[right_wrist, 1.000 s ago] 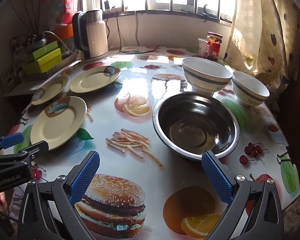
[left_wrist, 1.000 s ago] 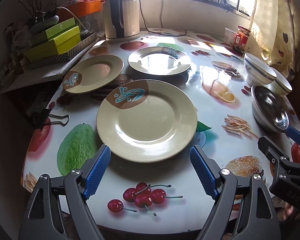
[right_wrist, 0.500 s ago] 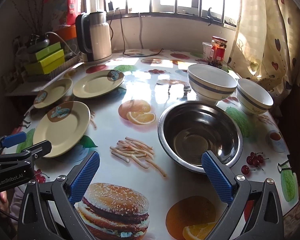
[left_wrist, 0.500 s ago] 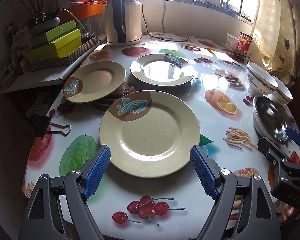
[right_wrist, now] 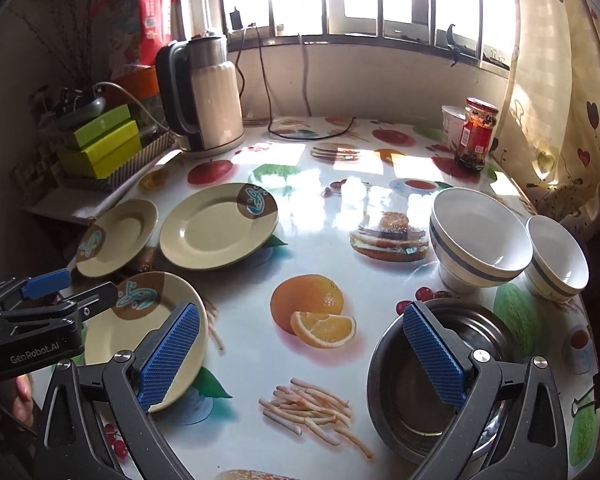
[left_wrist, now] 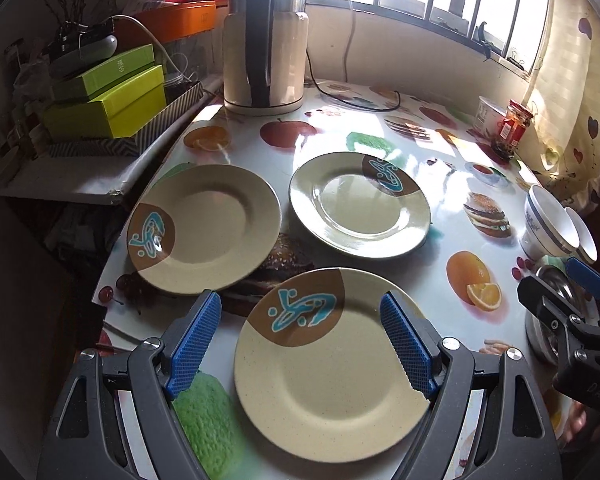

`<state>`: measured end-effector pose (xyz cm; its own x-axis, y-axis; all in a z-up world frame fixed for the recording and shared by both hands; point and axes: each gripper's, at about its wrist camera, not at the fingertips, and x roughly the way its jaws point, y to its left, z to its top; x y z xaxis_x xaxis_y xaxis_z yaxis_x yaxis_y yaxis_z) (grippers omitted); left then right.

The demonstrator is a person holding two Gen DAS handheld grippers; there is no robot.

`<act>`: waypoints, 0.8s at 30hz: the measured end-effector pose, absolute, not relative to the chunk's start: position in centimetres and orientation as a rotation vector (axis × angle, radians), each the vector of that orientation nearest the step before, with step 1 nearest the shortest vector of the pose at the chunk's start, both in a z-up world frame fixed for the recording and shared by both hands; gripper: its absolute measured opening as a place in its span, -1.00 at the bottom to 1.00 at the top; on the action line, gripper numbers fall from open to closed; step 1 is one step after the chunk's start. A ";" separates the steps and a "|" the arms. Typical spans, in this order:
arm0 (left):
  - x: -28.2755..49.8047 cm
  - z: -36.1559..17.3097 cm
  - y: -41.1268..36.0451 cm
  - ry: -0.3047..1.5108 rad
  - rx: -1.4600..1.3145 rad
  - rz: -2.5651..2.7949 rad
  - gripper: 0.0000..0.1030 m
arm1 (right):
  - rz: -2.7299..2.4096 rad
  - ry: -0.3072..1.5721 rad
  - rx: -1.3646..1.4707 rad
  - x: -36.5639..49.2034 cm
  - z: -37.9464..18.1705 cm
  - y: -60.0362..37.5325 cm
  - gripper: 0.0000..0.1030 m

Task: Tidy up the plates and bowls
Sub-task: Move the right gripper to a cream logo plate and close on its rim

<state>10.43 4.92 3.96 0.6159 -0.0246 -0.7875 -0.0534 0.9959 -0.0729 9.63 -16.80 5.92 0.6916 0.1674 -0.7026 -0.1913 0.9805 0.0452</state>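
Note:
Three beige plates with brown-and-blue emblems lie on the fruit-print table. The near plate (left_wrist: pixel 324 368) sits between the wide-open fingers of my left gripper (left_wrist: pixel 300 344); a left plate (left_wrist: pixel 204 236) and a far plate (left_wrist: pixel 360 204) lie beyond it. My right gripper (right_wrist: pixel 300 356) is open and empty, its right finger over a steel bowl (right_wrist: pixel 432 384). Two white bowls with grey bands, a larger one (right_wrist: pixel 476 236) and a smaller one (right_wrist: pixel 556 256), stand behind the steel bowl.
An electric kettle (left_wrist: pixel 264 44) with its cord stands at the back. Green boxes (left_wrist: pixel 108 96) are stacked on a side shelf at the left. A red jar (right_wrist: pixel 474 134) and a white cup stand near the curtain. The table edge runs along the left.
Both grippers have moved forward over the table. The near plate now lies between my left fingers; the steel bowl now lies under my right finger. Nothing was grasped.

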 end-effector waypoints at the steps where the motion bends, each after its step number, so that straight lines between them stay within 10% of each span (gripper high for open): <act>1: 11.0 3.9 5.1 0.915 -0.095 0.016 0.60 | 0.202 0.781 -0.026 10.3 6.0 -16.6 1.00; 24: 22.2 1.3 7.0 1.023 -0.146 -0.044 0.45 | 0.185 0.917 0.105 20.9 1.1 -14.9 1.00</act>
<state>22.25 6.99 1.27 0.5205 -0.1047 -0.8474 -0.0320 0.9894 -0.1419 20.88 -14.94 1.09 0.5940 0.2032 -0.7784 -0.1139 0.9791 0.1687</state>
